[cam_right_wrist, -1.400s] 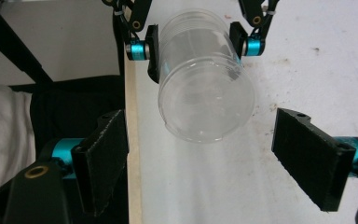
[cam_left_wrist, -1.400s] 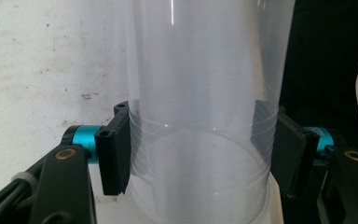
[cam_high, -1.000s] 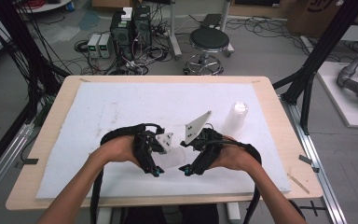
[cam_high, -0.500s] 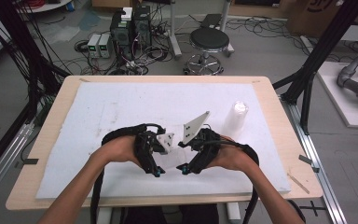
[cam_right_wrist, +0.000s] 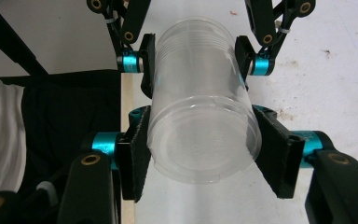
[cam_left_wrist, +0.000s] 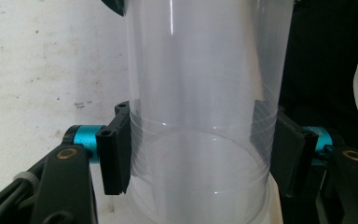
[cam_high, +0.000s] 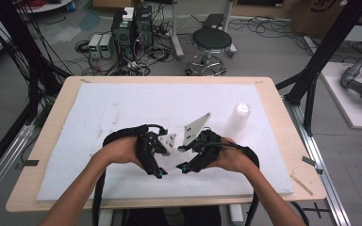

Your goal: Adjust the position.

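Both tools are clenched on one clear plastic cup (cam_right_wrist: 200, 126): the right gripper (cam_right_wrist: 200, 154) pinches its base end and the left gripper (cam_left_wrist: 200, 161) its far end, holding it on its side just above the white mat (cam_high: 122, 108). Thin, slick walls could buckle or slip if either hand squeezes or twists harder. A second clear cup (cam_high: 239, 115) stands well beyond and to the right of the held cup; the table's near edge (cam_high: 122, 202) is close.

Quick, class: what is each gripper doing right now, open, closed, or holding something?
Left gripper: closed on the clear plastic jar.
Right gripper: closed on the same jar.
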A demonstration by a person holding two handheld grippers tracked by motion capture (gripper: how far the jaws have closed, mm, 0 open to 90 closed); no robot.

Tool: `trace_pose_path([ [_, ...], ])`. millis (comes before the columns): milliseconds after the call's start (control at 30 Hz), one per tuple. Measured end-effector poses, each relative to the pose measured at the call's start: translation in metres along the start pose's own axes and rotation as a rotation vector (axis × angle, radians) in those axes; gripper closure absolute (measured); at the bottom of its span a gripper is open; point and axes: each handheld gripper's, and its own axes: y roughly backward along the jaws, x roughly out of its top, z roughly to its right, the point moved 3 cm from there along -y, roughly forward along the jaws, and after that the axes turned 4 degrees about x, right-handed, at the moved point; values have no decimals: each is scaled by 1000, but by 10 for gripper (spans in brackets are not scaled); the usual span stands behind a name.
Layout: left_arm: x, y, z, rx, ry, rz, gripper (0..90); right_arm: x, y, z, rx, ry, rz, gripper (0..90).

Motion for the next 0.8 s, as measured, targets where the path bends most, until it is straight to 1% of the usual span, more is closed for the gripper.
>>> trace_pose_path([
  [267, 0, -2, -1, 1, 5, 2, 329, -1, 0, 0, -4, -4, -5, 432],
  [333, 0, -2, -1, 2, 4, 4, 312, -2, 0, 0, -6, -7, -7, 433],
  [400, 0, -1, -2, 8, 9, 18, 268, -2, 0, 0, -14, -6, -7, 433],
  [467, 1, 0, -2, 21, 13, 34, 187, -3, 1, 1, -17, -7, 1, 434],
  [500, 2, 0, -3, 24, 19, 44, 165, -4, 1, 2, -23, 1, 6, 434],
  [567, 2, 2, -3, 24, 34, 58, 125, -5, 2, 2, -20, -2, 11, 434],
  [600, 2, 2, -4, 29, 38, 66, 121, -6, 3, 2, -19, -3, 11, 434],
  [667, 2, 4, -4, 22, 42, 73, 113, -7, 3, 1, -20, -14, 12, 434],
  [733, 1, 5, -3, 20, 49, 79, 112, -8, 4, 1, -22, -13, 17, 435],
  [767, 1, 5, -3, 20, 53, 88, 113, -9, 4, 0, -24, -16, 19, 435],
  [800, 1, 6, -3, 17, 71, 112, 113, -10, 5, 0, -25, -18, 23, 435],
])
